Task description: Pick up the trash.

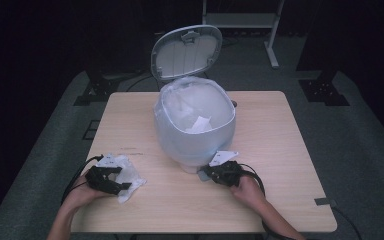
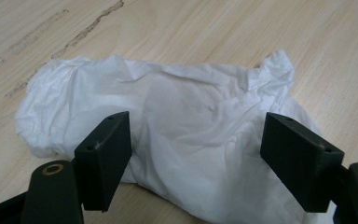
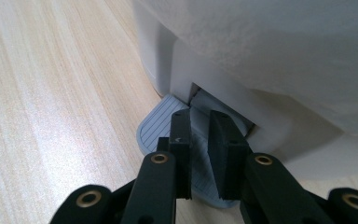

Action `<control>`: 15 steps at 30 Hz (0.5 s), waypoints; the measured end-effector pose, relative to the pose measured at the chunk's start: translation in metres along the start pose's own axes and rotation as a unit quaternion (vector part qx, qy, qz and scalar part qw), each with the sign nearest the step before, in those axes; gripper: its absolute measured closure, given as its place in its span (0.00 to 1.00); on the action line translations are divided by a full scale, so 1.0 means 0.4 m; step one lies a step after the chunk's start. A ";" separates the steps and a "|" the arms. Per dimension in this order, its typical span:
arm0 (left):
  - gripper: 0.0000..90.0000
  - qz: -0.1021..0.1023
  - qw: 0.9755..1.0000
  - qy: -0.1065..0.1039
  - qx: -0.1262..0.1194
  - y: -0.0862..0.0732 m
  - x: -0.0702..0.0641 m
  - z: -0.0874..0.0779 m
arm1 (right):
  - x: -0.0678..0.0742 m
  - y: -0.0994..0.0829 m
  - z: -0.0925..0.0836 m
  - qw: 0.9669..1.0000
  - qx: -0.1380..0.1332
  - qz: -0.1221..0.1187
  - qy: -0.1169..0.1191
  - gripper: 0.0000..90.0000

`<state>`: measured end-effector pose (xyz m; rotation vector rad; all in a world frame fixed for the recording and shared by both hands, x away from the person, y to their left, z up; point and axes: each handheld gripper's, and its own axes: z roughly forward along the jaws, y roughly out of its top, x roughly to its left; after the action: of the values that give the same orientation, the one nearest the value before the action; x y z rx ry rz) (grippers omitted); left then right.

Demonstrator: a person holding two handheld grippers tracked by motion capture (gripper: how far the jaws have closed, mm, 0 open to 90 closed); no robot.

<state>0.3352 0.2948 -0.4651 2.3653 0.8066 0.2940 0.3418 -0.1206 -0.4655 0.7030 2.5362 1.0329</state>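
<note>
A white pedal bin (image 1: 195,135) lined with a clear bag stands mid-table, its grey lid (image 1: 187,50) raised. A scrap of white paper (image 1: 200,124) lies inside. My right gripper (image 3: 199,116) is shut, its tips resting on the ribbed grey pedal (image 3: 154,126) at the bin's base (image 3: 168,70); in the high view the right gripper (image 1: 207,172) sits at the bin's front foot. At the table's near left lies a crumpled white tissue (image 2: 191,107). My left gripper (image 2: 196,135) is open, its jaws standing on either side of the tissue without pressing it. From above, the left gripper (image 1: 121,178) lies over the tissue (image 1: 130,172).
The wooden table (image 1: 280,150) has bare room to the right of the bin and along the front edge. A small grey tab (image 1: 325,202) lies near the front right corner. Dark stands and a white frame (image 1: 272,45) are on the floor beyond the table.
</note>
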 end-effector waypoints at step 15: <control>0.63 0.007 1.000 -0.017 -0.020 -0.005 -0.028 -0.009 | 0.000 -0.001 0.000 1.000 -0.001 0.000 0.000 0.87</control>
<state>0.3240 0.2908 -0.4638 2.3335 0.7620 0.2720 0.3416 -0.1207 -0.4656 0.7025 2.5344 1.0339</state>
